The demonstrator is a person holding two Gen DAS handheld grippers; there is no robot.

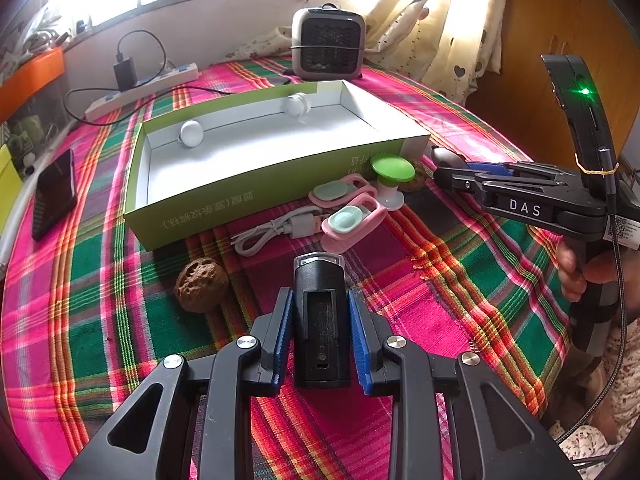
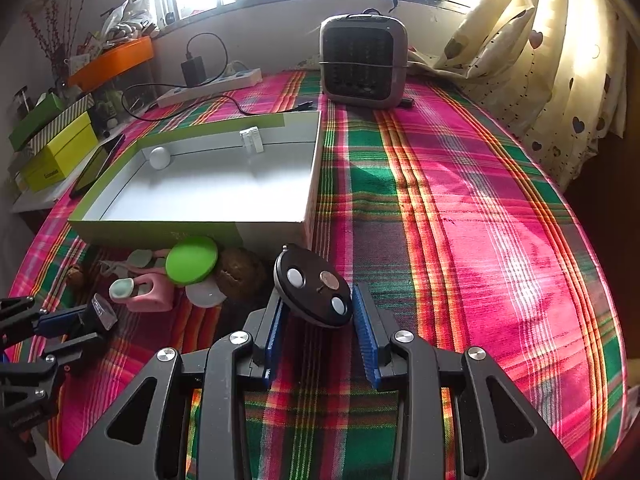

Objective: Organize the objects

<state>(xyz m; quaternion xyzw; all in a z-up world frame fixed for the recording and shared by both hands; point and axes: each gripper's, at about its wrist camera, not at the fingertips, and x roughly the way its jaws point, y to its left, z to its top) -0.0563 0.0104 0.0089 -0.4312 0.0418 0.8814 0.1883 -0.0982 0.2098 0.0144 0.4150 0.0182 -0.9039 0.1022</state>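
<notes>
In the left wrist view my left gripper (image 1: pixel 320 300) is shut on a black oblong device with a clear tip (image 1: pixel 320 320), held above the plaid cloth. My right gripper (image 2: pixel 316 300) is shut on a black round disc (image 2: pixel 310 286) that has two white pads and a metal centre. It hangs just in front of the right corner of the box. The green-sided box with a white inside (image 1: pixel 280 176) holds a white ball (image 1: pixel 191 131) and a clear piece (image 1: pixel 297 105). From the side, the right gripper (image 1: pixel 448 176) appears at the right, and the left gripper (image 2: pixel 86 326) at the lower left.
In front of the box lie a green-topped spool (image 1: pixel 391 170), two pink clips (image 1: pixel 348 222), a white cable (image 1: pixel 276 232) and a walnut (image 1: pixel 201 286). A second walnut (image 2: pixel 240 274) sits by the spool. A phone (image 1: pixel 54 194), a power strip (image 1: pixel 144 88) and a heater (image 1: pixel 328 44) stand farther back.
</notes>
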